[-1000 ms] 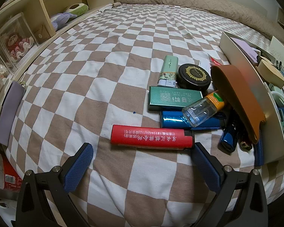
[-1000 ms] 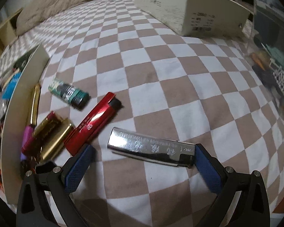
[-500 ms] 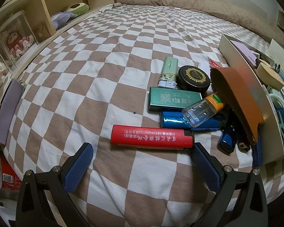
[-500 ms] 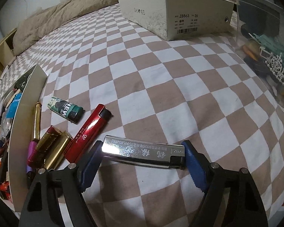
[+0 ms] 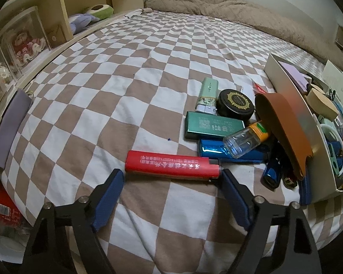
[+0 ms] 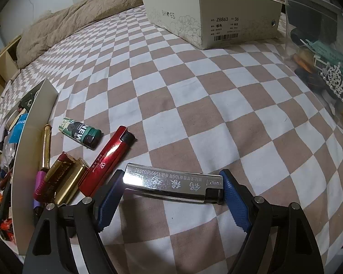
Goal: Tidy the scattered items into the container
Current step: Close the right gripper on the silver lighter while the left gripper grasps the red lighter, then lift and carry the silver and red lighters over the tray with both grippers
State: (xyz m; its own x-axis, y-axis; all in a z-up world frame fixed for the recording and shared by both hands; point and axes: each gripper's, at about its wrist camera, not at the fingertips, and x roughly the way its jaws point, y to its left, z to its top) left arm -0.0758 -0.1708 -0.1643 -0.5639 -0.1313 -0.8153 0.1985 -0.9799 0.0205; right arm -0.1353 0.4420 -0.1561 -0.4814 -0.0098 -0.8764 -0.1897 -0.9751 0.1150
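In the left wrist view, the left gripper [image 5: 171, 178] has just been closing its jaws around the red lighter [image 5: 171, 165], which lies on the checked bedspread [image 5: 103, 91] with its long axis running straight across from one blue pad to the other, its metal head toward the right pad. Both pads stand at the lighter's 2 ends, apparently touching, so it looks pinched lengthwise, though how firmly I cannot tell. The open container [image 5: 283, 84] sits well off to the right, beyond a cluster holding a clear bottle [image 5: 247, 140] and a green case [image 5: 213, 126], so the carry would go rightward over that pile. In the right wrist view, the right gripper [image 6: 171, 185] has likewise been closing its jaws, and the silver lighter [image 6: 173, 186] sits clamped end to end between the pads, long axis crosswise, its black head against the right pad. Here the container's wall [image 6: 32, 123] stands to the left, past a glossy red lighter [image 6: 107, 159] and a gold case [image 6: 68, 187]. Each hand is nearest its own lighter.
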